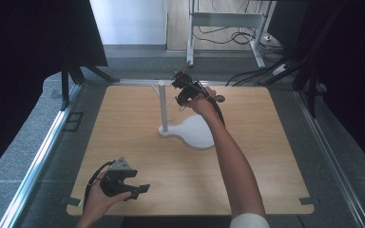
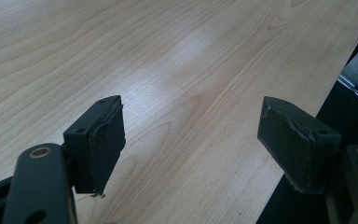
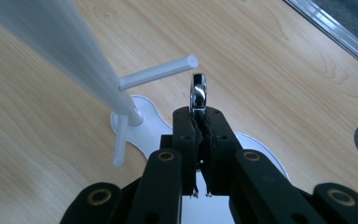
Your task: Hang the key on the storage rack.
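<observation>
A small, hard, slippery chrome ring (image 3: 198, 91) is pinched edge-on by the clenched right claw (image 3: 199, 122) just beside the white stand's peg (image 3: 158, 73), while the left claw (image 2: 193, 140) is held released over the counter (image 2: 177, 60).

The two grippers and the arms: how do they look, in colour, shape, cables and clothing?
Both the left gripper and the right gripper are black, with linkage arms joined by brass-coloured rivets. Their jaws are flat rectangular blocks faced with dark pads. The left gripper carries a grey three-cornered plate on top, and a black cable loops from it. The forearms are bare; a white sleeve shows at the right arm's upper end.
</observation>
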Available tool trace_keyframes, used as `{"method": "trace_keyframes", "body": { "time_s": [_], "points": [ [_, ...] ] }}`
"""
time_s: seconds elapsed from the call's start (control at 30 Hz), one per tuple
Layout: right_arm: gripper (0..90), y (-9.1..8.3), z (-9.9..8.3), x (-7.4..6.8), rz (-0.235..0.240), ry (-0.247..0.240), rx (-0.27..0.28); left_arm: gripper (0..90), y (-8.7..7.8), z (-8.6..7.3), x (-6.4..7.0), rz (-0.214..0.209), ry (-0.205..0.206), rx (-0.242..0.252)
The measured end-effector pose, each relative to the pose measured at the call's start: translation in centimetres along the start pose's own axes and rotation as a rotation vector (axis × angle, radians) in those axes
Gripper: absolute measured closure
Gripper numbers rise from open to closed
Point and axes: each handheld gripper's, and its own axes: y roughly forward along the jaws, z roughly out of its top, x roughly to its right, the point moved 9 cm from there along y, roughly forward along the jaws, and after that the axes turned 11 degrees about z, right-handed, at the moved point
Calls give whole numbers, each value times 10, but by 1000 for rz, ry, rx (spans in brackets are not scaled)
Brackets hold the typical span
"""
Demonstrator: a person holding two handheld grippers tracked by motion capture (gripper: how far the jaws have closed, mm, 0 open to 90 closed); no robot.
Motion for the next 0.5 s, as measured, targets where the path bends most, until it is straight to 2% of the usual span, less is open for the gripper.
{"method": "trace_keyframes", "body": {
  "time_s": [0.2,0.5],
  "points": [
    [846,-1,9,2,-11,-1,4,235,0,0,0,-3,-5,-1],
    [846,4,12,5,-25,3,-5,235,1,-1,0,-2,-4,-4]
  ]
}}
